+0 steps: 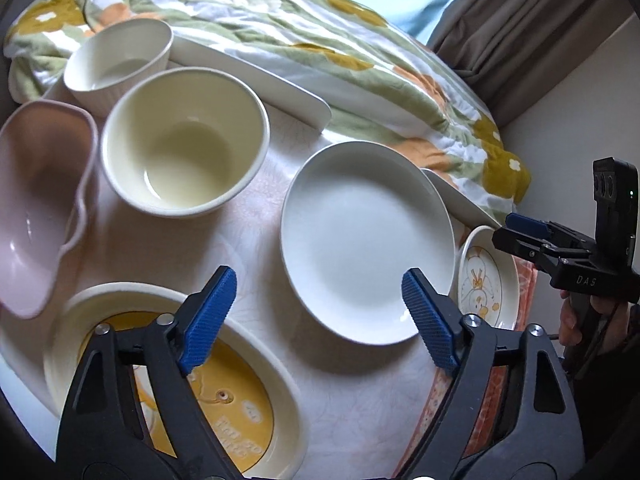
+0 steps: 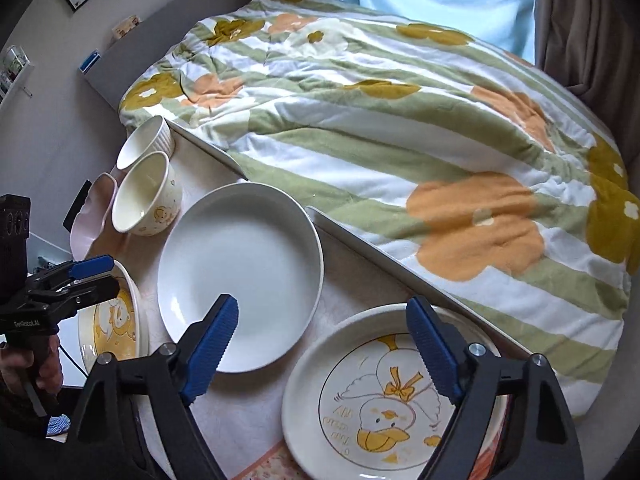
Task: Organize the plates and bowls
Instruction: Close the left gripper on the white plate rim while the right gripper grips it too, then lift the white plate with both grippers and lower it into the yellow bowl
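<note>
A plain white deep plate (image 1: 366, 240) (image 2: 240, 272) lies in the middle of the table. A duck-print plate (image 2: 384, 396) (image 1: 484, 280) lies to its right. A yellow duck dish (image 1: 180, 392) (image 2: 114, 320) lies at the near left. A cream bowl (image 1: 184, 152) (image 2: 146, 196), a ribbed white bowl (image 1: 116, 60) (image 2: 146, 140) and a pink wavy bowl (image 1: 36, 200) (image 2: 94, 216) stand at the far left. My left gripper (image 1: 320, 320) (image 2: 94, 276) is open above the table between dish and white plate. My right gripper (image 2: 324, 352) (image 1: 516, 232) is open over the duck-print plate.
A bed with a flowered quilt (image 2: 400, 120) runs along the table's far edge. Curtains (image 2: 580, 20) hang behind it. A grey headboard (image 2: 160, 40) stands at the far left. An orange patterned mat (image 1: 496, 400) lies at the table's near right.
</note>
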